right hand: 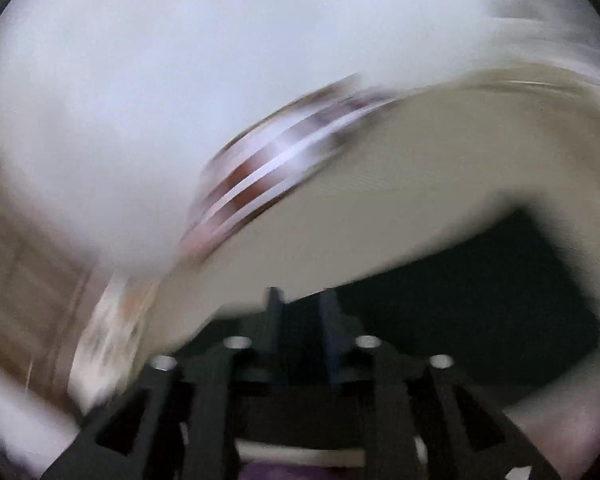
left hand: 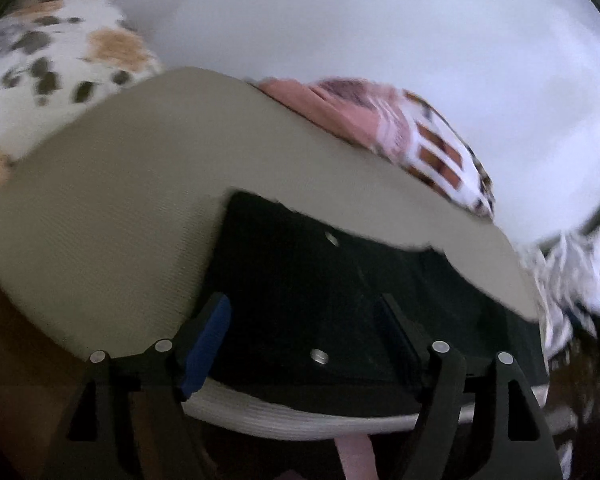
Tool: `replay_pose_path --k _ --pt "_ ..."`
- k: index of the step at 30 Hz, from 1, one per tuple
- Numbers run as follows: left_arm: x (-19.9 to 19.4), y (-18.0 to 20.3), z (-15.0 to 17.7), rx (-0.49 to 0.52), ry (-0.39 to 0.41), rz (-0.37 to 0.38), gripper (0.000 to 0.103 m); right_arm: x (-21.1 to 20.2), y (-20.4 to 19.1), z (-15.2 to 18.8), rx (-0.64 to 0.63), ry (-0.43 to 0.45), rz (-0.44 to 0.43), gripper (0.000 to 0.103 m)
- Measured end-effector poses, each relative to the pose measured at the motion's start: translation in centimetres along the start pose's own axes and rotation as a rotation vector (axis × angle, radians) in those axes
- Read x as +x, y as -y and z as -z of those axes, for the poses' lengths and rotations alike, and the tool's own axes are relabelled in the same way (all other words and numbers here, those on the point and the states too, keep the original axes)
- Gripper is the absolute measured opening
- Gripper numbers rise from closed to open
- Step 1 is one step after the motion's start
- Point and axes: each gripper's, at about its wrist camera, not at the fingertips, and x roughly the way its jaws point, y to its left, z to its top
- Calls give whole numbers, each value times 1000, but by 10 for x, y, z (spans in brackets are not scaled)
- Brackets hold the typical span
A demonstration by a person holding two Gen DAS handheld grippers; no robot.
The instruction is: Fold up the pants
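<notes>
The dark pants (left hand: pixel 320 292) lie folded flat on a beige mat (left hand: pixel 112 208), seen close up in the left wrist view. My left gripper (left hand: pixel 300 320) is open, its blue-padded fingers (left hand: pixel 208 344) spread wide just above the dark cloth, holding nothing. In the blurred right wrist view the same dark pants (right hand: pixel 480 300) lie on the beige mat (right hand: pixel 380 200). My right gripper (right hand: pixel 302 320) hovers at their edge with its fingers (right hand: pixel 274 320) narrowly apart; whether cloth is between them is unclear.
A pink and plaid folded garment (left hand: pixel 380 120) lies beyond the mat on the white surface (left hand: pixel 380 20). A white cloth with brown and dark spots (left hand: pixel 60 52) is at the upper left. A patterned cloth (left hand: pixel 568 288) is at the right. The plaid garment (right hand: pixel 268 176) is blurred.
</notes>
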Motion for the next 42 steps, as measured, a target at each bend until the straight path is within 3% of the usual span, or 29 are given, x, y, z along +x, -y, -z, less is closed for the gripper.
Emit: replay_pose_path --k 2,6,13,15,20,21,23,24,33,42 --pt "14 10 5 64 -59 -21 75 74 -44 -9 -182 -125 -11 39" --pt "21 16 13 130 -80 -46 75 165 -66 -16 -266 -277 -91 40" --pt "27 3 10 75 -85 -53 76 243 -79 -19 -420 -411 -78 40" --pt "28 1 9 63 -85 -51 76 259 -74 -17 -443 -451 -51 40" --pt "34 5 8 74 -90 -72 77 285 -73 -10 -464 -540 -78 40" --pt "35 6 8 77 -90 -75 77 286 -74 -10 -464 -546 -94 36" --pt "37 7 9 86 -93 -82 78 288 -81 -6 -495 -559 -116 18" --pt "38 7 9 88 -93 -85 79 290 -85 -3 -525 -558 -103 15" --pt "44 4 7 77 -76 -100 83 301 -83 -2 -484 -401 11 7" --pt "41 1 1 96 -43 -123 83 305 -86 -1 -526 -362 91 5"
